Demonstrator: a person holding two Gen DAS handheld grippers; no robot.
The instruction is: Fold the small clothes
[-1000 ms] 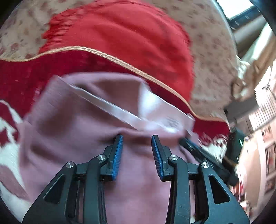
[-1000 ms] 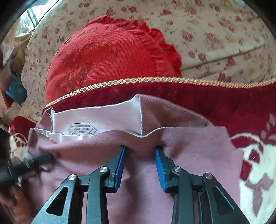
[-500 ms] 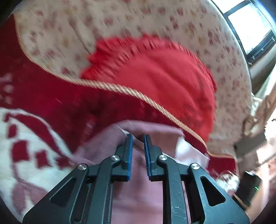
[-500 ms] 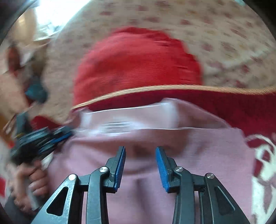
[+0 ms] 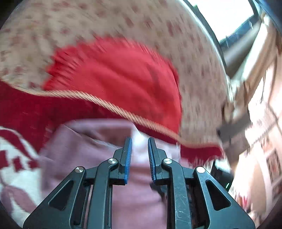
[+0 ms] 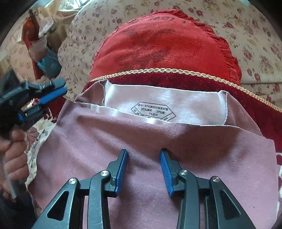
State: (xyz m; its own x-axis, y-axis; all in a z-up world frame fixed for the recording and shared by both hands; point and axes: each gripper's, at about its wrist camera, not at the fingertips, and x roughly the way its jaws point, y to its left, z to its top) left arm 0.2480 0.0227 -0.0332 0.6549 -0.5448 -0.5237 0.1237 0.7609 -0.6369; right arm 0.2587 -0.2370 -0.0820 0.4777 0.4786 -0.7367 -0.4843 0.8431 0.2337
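Right gripper: the right gripper stands with its blue-padded fingers spread wide, holding nothing. Both fingertips press down onto the mauve cloth, which shows bare between them.

Left gripper: in its own blurred view the left gripper has its fingers parted by a narrow gap, with pale cloth visible through it. Nothing is pinched between the pads. Whether the tips touch the cloth cannot be told through the blur. From the right wrist camera the same gripper appears at the far left edge, off the garment's left side, held in a bare hand.

Garment: a small mauve garment lies spread flat under the right gripper, filling the lower half of that view. Its upper edge is turned open, showing a white lining. The lining carries a printed care label in a hexagonal outline; the text is too small to read fully.

Surface: the garment rests on a dark red rug-like cover with a cream pattern, edged by a twisted gold cord.

Behind the garment: a round red cushion with a ruffled rim sits just past the gold cord, leaning against cream upholstery with a small floral print.

Far right of the left view: a bright window and room walls, too smeared to describe.
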